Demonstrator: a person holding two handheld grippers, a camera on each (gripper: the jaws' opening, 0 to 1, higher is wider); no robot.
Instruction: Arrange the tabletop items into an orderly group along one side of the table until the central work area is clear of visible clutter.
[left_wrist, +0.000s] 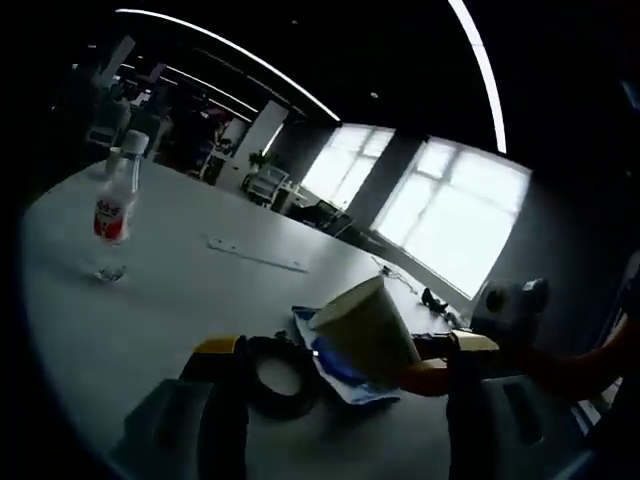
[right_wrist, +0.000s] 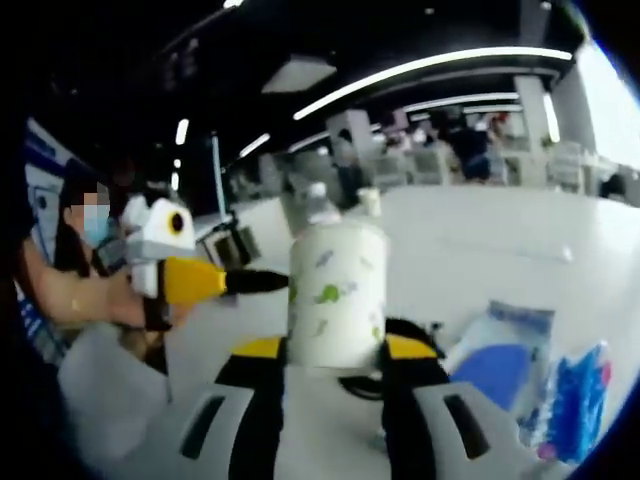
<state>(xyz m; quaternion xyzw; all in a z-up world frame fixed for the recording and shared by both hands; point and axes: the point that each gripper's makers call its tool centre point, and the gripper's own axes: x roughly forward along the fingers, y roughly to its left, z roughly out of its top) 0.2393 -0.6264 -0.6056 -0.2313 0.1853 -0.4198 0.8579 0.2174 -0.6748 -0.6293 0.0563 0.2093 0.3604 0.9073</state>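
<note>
The paper cup (right_wrist: 337, 292) sits clenched between the right gripper (right_wrist: 335, 352) fingers, lifted above the table (left_wrist: 150, 310). The left gripper (left_wrist: 345, 350) is released, straddling a tape roll (left_wrist: 278, 372) beside blue packets (left_wrist: 335, 372). A water bottle (left_wrist: 115, 215) stands apart amid bare tabletop.

No text can be read; the water bottle (left_wrist: 114, 203) bears a red label, its lettering illegible.
</note>
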